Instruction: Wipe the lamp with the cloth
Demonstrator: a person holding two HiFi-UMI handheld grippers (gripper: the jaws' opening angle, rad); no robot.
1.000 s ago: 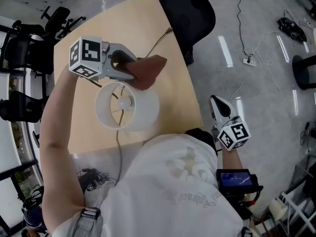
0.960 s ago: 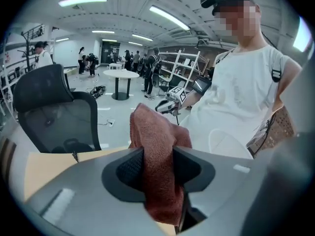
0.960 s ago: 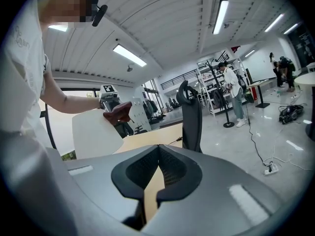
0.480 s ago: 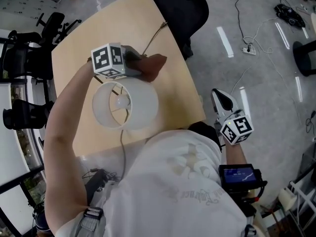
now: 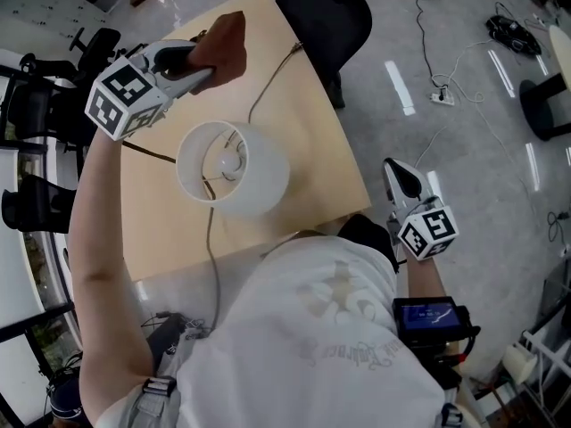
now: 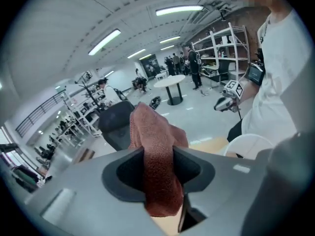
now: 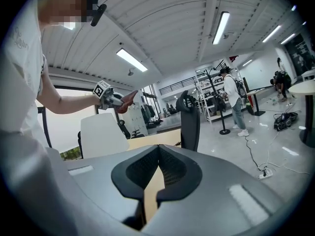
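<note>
- Lamp with a white drum shade [image 5: 234,168]: upright on the pale wooden table [image 5: 303,150], towards its near edge, bulb visible through the open top, thin cable [image 5: 268,87] trailing off across the tabletop.
- Reddish-brown terry cloth [image 5: 223,43]: pinched between the jaws of the left gripper [image 5: 201,69], held above the far part of the table, clear of the shade, loose end flopping past the tips.
- Right gripper [image 5: 399,181]: jaws pressed together on nothing, out over the floor beyond the table's right edge, well apart from the lamp.
- Step in hand, by judgement: bringing the cloth down onto the shade for a stroke.
- Best done with the loose end leading, so fabric rather than hard jaw tips meets the shade.
- Light pressure advisable, the shade probably being light and apt to slide or tip.
- Strokes round the outer wall, kept off the cable.
- Writing: only black-and-white square patterns on the gripper cubes; faint shirt print and a small forearm screen, both unreadable; no brand visible on lamp or cloth.
</note>
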